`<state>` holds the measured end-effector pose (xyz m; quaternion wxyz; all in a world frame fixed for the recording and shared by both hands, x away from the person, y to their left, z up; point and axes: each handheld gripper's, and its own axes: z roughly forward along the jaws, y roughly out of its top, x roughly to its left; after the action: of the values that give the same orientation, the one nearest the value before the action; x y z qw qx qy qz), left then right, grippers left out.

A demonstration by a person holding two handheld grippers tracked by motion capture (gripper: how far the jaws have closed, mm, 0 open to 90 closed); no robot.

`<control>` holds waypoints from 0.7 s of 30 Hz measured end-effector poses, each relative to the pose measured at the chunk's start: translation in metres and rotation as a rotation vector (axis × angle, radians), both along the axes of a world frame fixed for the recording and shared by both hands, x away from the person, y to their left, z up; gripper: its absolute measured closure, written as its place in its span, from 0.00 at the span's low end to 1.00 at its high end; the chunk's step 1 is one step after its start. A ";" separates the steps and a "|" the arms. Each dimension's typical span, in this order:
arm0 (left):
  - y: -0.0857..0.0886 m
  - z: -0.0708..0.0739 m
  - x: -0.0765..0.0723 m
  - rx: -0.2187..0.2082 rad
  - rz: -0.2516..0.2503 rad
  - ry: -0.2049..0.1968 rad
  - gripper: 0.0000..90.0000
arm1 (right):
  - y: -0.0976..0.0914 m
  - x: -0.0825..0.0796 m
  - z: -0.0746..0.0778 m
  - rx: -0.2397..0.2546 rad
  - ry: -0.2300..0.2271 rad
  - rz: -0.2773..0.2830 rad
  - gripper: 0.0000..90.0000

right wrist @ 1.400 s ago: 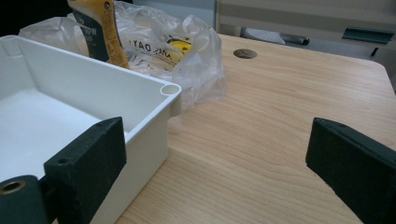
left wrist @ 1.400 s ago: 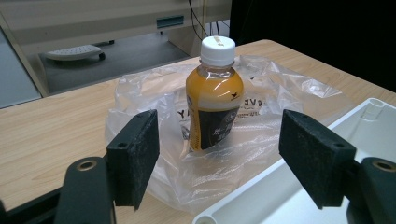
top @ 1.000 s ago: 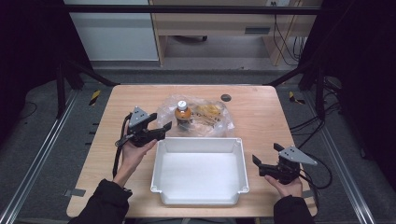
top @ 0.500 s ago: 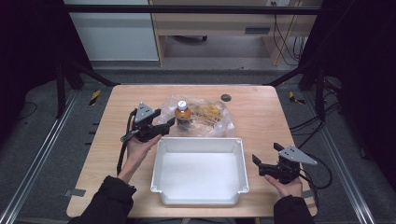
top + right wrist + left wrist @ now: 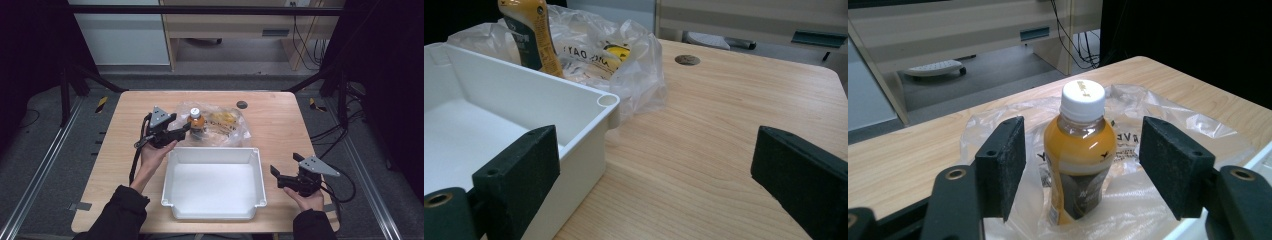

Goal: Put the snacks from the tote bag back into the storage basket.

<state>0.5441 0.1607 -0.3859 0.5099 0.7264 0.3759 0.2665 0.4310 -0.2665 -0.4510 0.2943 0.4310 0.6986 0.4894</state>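
Bottle (image 5: 1079, 155) of orange drink is seen upright, long axis vertical, standing in a crumpled plastic bag (image 5: 226, 125) on the worktop (image 5: 280, 125) just behind the white bin (image 5: 214, 155). It lies straight ahead of the left claw (image 5: 187, 128), between pads that have just been closing without yet touching it. The right claw (image 5: 276, 176) is held wide open and unladen, well apart, right of the bin.

Bare table (image 5: 280, 120) right of the plastic bag (image 5: 227, 125); white bin (image 5: 212, 212) close against the bag's near side.
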 end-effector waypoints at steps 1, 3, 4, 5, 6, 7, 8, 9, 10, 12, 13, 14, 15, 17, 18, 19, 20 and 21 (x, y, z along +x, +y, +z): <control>-0.002 0.001 0.002 0.000 0.001 -0.004 0.40 | 0.000 0.000 0.000 0.001 0.001 0.002 0.06; -0.003 0.000 0.004 -0.007 0.004 -0.012 0.41 | 0.000 0.000 0.000 0.002 0.002 0.002 0.06; -0.004 0.000 0.005 -0.008 0.005 -0.012 0.42 | 0.000 0.000 0.000 0.000 0.001 0.002 0.06; -0.005 -0.001 0.007 -0.004 0.007 -0.008 0.42 | 0.000 0.000 0.000 0.001 0.002 0.001 0.06; -0.006 -0.002 0.008 -0.001 0.010 -0.006 0.42 | 0.000 0.000 0.000 0.001 0.002 0.001 0.06; -0.006 -0.003 0.009 0.002 0.013 -0.006 0.42 | 0.000 0.000 0.000 0.002 0.002 0.002 0.06; -0.007 -0.003 0.010 0.002 0.015 -0.006 0.42 | 0.000 0.000 0.000 0.000 0.001 0.001 0.07; -0.007 -0.003 0.011 0.002 0.016 -0.004 0.42 | 0.000 0.001 0.000 -0.001 0.001 0.002 0.06; -0.007 -0.003 0.012 0.000 0.017 -0.003 0.42 | 0.000 0.001 0.000 -0.001 0.001 0.002 0.06; -0.008 -0.003 0.014 0.004 0.017 -0.004 0.42 | 0.000 0.001 0.000 0.000 0.001 0.003 0.07; -0.009 -0.003 0.016 0.004 0.016 -0.004 0.43 | 0.000 0.001 0.000 0.000 0.001 0.003 0.07; -0.009 -0.003 0.016 0.005 0.016 -0.003 0.43 | 0.000 0.001 0.000 0.000 0.001 0.002 0.07; -0.010 -0.003 0.018 0.006 0.016 -0.004 0.43 | 0.000 0.001 0.000 0.002 0.003 0.003 0.07; -0.012 -0.003 0.019 0.010 0.014 -0.002 0.43 | 0.000 0.001 0.000 0.002 0.002 0.002 0.07; -0.013 -0.003 0.021 0.014 0.012 0.000 0.43 | 0.000 0.001 0.000 0.002 0.003 0.002 0.07; -0.013 -0.003 0.021 0.014 0.012 0.000 0.43 | 0.000 0.001 0.000 0.000 0.001 0.002 0.07; -0.015 -0.004 0.022 0.016 0.012 -0.007 0.43 | 0.000 0.001 0.000 0.002 0.003 0.002 0.07; -0.015 -0.004 0.022 0.016 0.012 -0.007 0.43 | 0.000 0.001 0.000 0.002 0.003 0.002 0.07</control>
<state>0.5664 0.1459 -0.3900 0.5035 0.7273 0.3764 0.2753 0.4318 -0.2666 -0.4512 0.2925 0.4313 0.6991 0.4896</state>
